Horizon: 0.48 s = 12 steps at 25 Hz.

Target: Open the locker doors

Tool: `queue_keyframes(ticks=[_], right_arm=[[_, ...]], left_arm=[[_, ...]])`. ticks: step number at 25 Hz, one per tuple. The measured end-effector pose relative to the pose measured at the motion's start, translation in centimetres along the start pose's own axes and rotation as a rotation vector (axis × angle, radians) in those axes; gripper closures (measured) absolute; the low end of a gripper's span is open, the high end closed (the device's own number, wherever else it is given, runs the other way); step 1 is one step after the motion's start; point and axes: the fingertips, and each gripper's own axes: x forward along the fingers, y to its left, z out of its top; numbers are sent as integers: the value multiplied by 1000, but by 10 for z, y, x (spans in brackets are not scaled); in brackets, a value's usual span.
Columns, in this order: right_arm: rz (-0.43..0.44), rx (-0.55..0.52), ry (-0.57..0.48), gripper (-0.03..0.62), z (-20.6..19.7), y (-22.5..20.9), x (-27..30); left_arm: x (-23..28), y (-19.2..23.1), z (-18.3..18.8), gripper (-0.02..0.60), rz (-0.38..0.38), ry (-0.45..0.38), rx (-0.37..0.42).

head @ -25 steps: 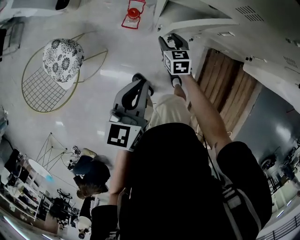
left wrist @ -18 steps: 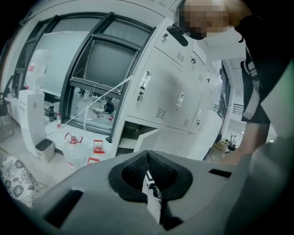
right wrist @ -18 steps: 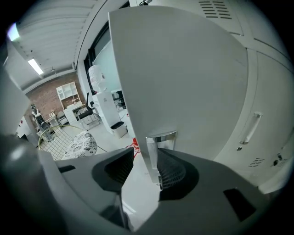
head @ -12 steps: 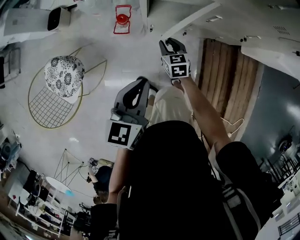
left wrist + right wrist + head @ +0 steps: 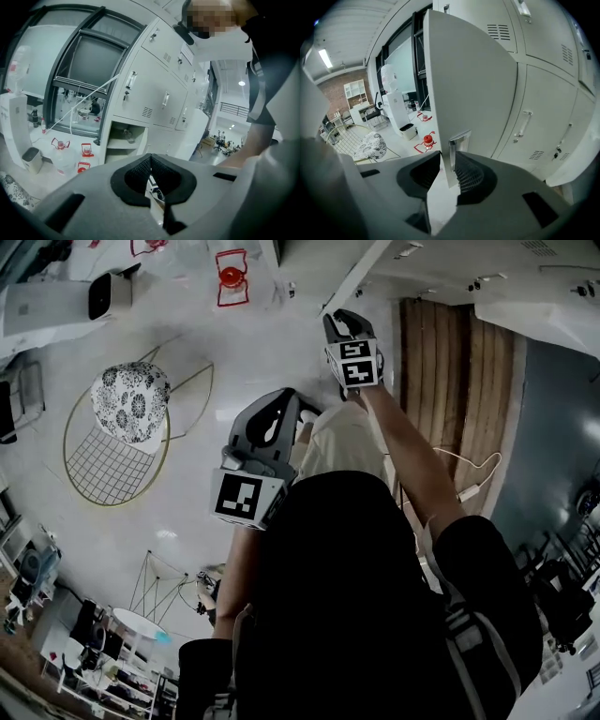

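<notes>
1. The right tongs (image 5: 448,153) are at a middling gap, and their jaws are closing on the lower edge of an open locker door (image 5: 468,84). They sit just beside its recessed metal handle (image 5: 459,139), and a pad appears to lie against each face of the door.
2. The left tongs (image 5: 150,156) have their jaws together at the tips. Nothing is between them and they touch nothing.
3. In the head view, the right tongs are raised at 12 o'clock, at the door's edge. The left tongs hang lower, at 7 o'clock from the right pair. A wire chair (image 5: 131,399) with a patterned cushion stands on the pale floor at 9 o'clock.
4. Only the right gripper view shows the grip itself. It also shows closed doors (image 5: 543,112) with bar handles at 3 o'clock.
5. Only the left gripper view shows the locker bank (image 5: 159,93) from further off. There are shut doors at 12 o'clock and an open compartment (image 5: 124,138) with a shelf at 11 o'clock from the jaws. Red-handled jugs (image 5: 86,150) stand on the floor at 9 o'clock, and a person's arm is at 3 o'clock.
</notes>
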Motion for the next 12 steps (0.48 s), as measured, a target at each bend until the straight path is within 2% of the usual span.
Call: queue_keyframes(ticks=[12], right_arm=[[-76,18,12,517,-23,-29,-41]], left_arm=[[8,-29,5,563,-80,0,50]])
